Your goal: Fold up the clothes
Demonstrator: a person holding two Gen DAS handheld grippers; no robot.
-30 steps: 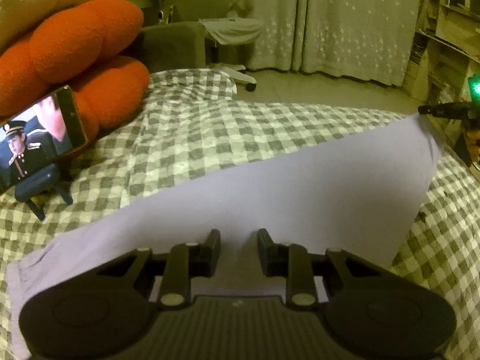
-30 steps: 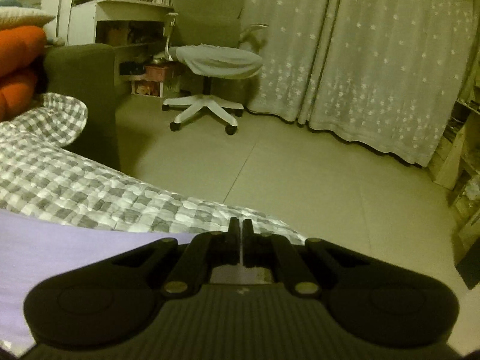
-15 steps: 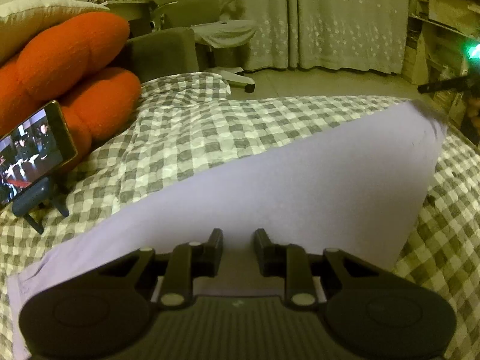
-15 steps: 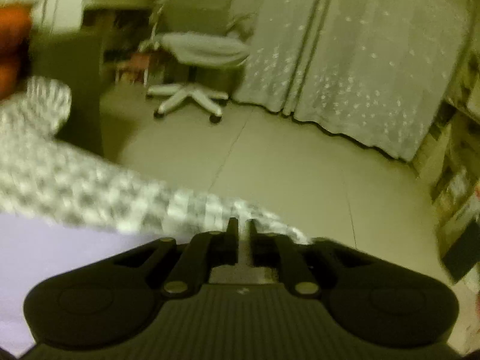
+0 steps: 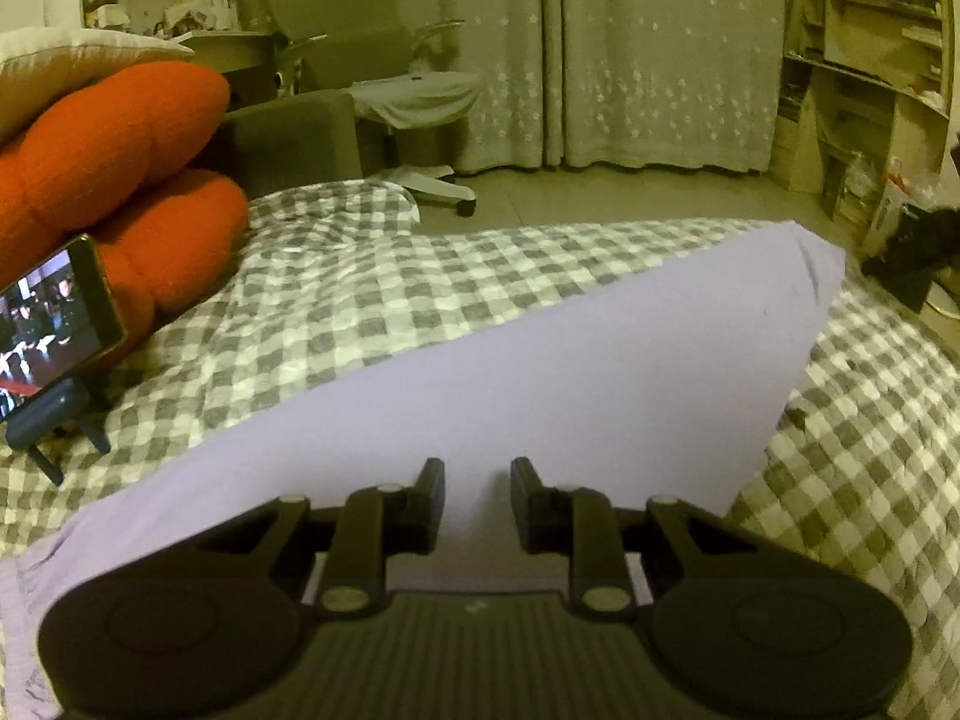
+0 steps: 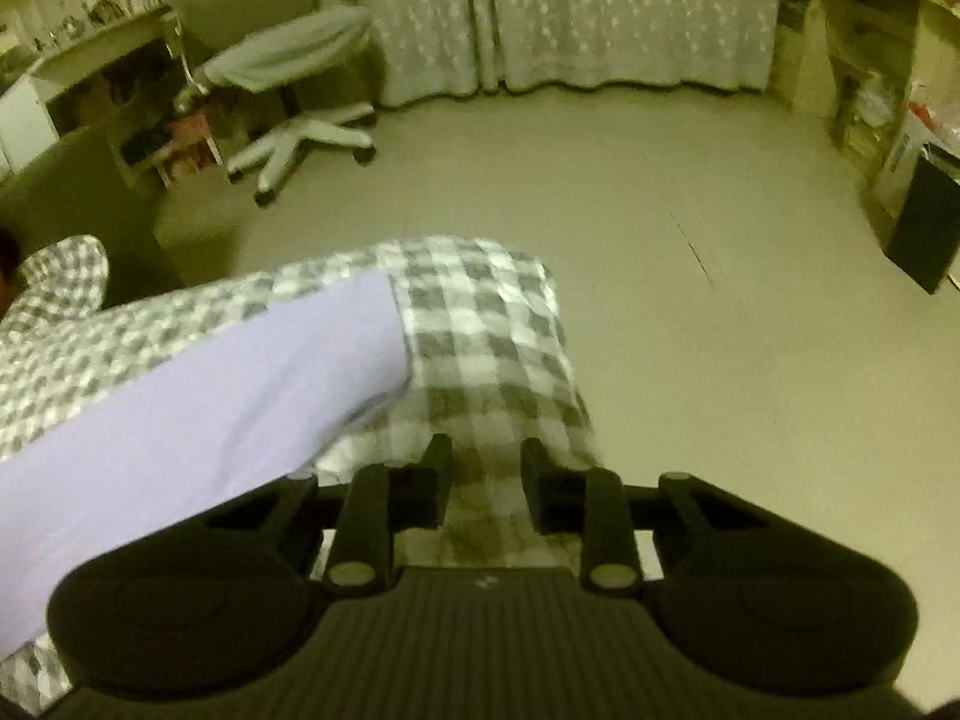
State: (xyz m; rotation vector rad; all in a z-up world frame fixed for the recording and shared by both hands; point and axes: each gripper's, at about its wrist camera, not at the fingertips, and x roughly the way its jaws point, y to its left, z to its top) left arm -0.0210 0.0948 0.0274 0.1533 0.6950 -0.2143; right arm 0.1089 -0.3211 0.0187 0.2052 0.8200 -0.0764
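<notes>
Lavender garment (image 5: pixel 540 372) lies spread on the checked bedcover (image 5: pixel 372 300). In the left wrist view it fills the area directly ahead of and beneath the left gripper (image 5: pixel 477 492); its far corner reaches toward the right edge of the bed. Left gripper fingers stand apart, with cloth visible in the gap between them; nothing is pinched. Whether the fingertips touch the fabric cannot be told.

In the right wrist view the garment (image 6: pixel 198 396) lies to the left of the right gripper (image 6: pixel 480 468), its end edge resting on the bedcover (image 6: pixel 480 324) short of the bed corner. Right gripper fingers are parted and frame only checked bedcover, not the garment. This frame is somewhat blurred.

View differences: the left wrist view alone shows the orange cushion (image 5: pixel 114 180) at left, with a phone (image 5: pixel 51 312) propped on a small stand just in front of it, screen lit. A dark object at its far right edge may be the other gripper; too blurred to confirm. The right wrist view alone shows the bed corner and open floor (image 6: pixel 690 300) beyond it. Both views show the office chair (image 6: pixel 300 114) and curtains (image 6: pixel 600 12).

Versus 1.0 s ago: the right gripper was closed on the garment edge, held up; it has since opened, and the garment corner now lies on the bed. The left gripper's gap is unchanged.
</notes>
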